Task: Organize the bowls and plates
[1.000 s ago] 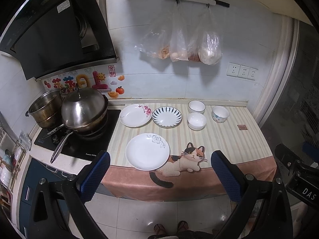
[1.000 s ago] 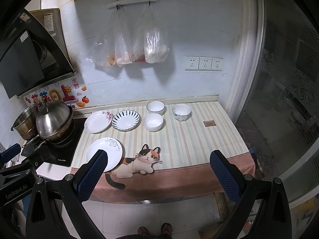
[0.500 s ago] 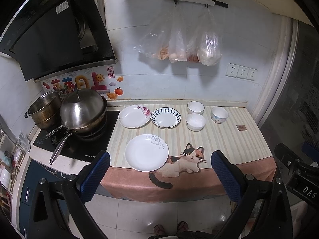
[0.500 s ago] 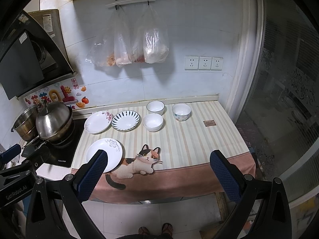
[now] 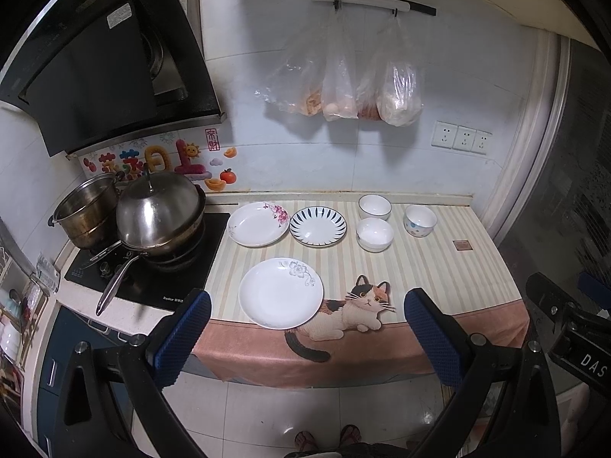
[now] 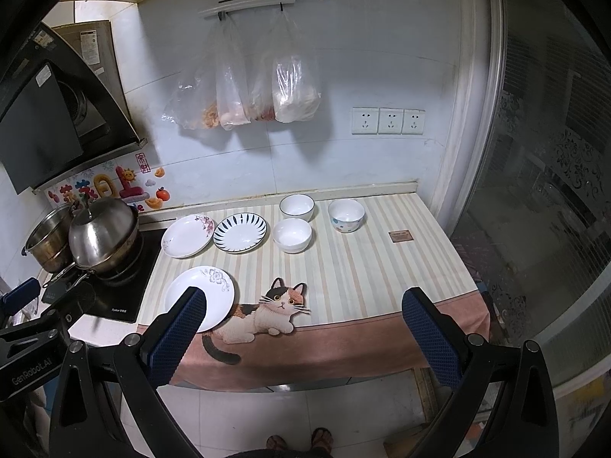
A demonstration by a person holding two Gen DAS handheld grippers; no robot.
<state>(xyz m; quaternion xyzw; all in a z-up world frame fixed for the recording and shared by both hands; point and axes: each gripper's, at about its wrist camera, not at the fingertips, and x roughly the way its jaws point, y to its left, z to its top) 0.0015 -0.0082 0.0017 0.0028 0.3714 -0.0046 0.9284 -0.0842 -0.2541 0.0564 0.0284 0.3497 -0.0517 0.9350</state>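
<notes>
Striped countertop cloth (image 5: 439, 267) with three white plates (image 5: 280, 293), three bowls (image 5: 374, 233).

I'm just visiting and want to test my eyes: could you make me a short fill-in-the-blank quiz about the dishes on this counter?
1. The counter holds three plates and ___ bowls.
2. The blue-striped plate sits between the pink-flower plate and the ___.
3. The plate nearest the counter's front edge lies beside a printed ___.
4. Both the left gripper and the right gripper are ___ and hold nothing.

Missing words: three; bowls; cat; open
</notes>
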